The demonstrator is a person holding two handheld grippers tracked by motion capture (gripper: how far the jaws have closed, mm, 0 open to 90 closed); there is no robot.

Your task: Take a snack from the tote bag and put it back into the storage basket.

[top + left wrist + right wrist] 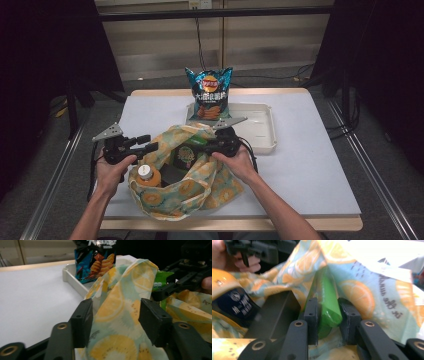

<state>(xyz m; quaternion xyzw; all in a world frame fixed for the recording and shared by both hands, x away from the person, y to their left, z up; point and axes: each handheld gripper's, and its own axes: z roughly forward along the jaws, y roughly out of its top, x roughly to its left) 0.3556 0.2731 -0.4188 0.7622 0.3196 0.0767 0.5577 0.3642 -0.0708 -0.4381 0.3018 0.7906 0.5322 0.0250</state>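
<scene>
The lemon-print tote bag [187, 175] slumps at lower centre of the table [310, 165]. The left tongs [115, 315] stand released around its raised rim — likely keeping the mouth open — while the right tongs [328, 320] clench a glossy green packet [327, 302] inside.

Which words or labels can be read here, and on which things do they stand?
Chip bag: round brand logo and large white characters, too blurred to read.
Tote bag: small dark cursive words, unreadable.
Bottle: white print on dark label, blurred.
Green packet: round label, unreadable.
</scene>
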